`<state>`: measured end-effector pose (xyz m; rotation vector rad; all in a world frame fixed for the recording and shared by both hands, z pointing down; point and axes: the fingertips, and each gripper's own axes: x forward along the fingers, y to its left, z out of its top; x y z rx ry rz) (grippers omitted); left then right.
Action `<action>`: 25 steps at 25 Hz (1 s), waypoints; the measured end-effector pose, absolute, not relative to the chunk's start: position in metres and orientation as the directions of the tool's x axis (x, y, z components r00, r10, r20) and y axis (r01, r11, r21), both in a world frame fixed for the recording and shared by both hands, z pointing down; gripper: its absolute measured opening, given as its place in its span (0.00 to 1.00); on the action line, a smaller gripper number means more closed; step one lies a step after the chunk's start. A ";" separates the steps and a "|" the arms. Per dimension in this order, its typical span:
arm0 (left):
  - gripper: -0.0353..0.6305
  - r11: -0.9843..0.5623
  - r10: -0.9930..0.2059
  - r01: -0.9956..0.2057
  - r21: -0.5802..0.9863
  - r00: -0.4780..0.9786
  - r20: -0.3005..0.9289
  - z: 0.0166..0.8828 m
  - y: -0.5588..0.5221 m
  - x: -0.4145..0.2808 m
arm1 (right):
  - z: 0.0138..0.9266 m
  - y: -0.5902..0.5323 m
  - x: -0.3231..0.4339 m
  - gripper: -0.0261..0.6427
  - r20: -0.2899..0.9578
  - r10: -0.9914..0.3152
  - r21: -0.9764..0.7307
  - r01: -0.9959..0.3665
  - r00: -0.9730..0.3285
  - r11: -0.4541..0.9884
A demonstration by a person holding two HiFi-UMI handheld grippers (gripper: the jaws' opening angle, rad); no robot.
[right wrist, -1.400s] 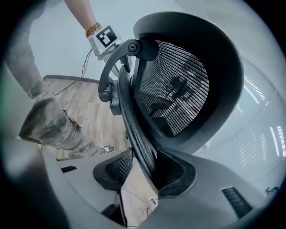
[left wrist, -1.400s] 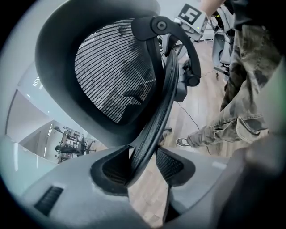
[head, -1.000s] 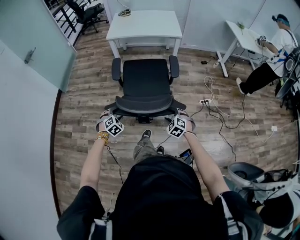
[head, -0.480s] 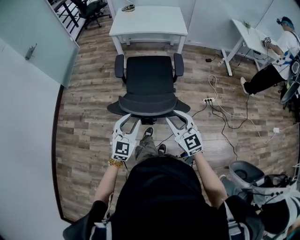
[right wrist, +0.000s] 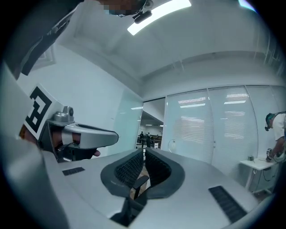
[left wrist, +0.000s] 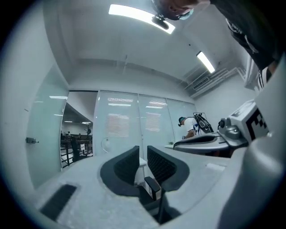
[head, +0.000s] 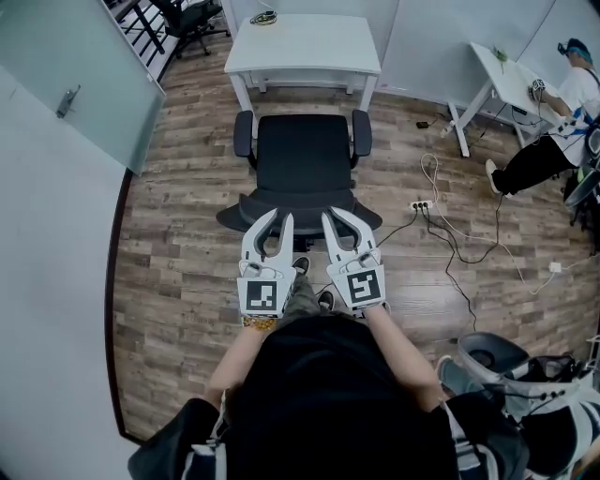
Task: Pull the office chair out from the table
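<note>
The black office chair [head: 303,164] stands on the wood floor, its seat clear of the white table [head: 305,47] beyond it. Both grippers are held up level over the near edge of the chair's backrest, side by side, pointing toward the table. My left gripper [head: 279,225] is closing, with a narrow gap between its pads [left wrist: 143,154] and nothing in it. My right gripper [head: 336,220] is also closing; its pads [right wrist: 144,156] almost meet and hold nothing. Neither touches the chair.
A power strip with loose cables [head: 419,204] lies on the floor right of the chair. A second white desk [head: 502,80] with a seated person [head: 553,131] is at the far right. A glass door [head: 75,84] lines the left, and another chair [head: 192,19] stands behind it.
Both grippers have lifted away from the two sides of the chair's back, swung up to point forward, drawn closer together and narrowed their jaws. The chair has stayed where it was.
</note>
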<state>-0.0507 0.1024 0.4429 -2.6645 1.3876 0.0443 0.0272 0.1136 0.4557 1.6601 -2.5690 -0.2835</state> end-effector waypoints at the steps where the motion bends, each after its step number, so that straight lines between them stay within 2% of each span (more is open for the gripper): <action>1: 0.15 -0.560 -0.819 -0.822 -0.102 0.568 -0.082 0.443 0.102 -0.050 | 0.456 0.114 0.026 0.06 -0.039 -0.910 0.193 -0.897 -0.412 0.398; 25: 0.15 -0.539 -0.836 -0.830 -0.143 0.548 -0.026 0.458 0.093 -0.046 | 0.481 0.102 0.031 0.06 0.016 -0.913 0.162 -0.900 -0.408 0.405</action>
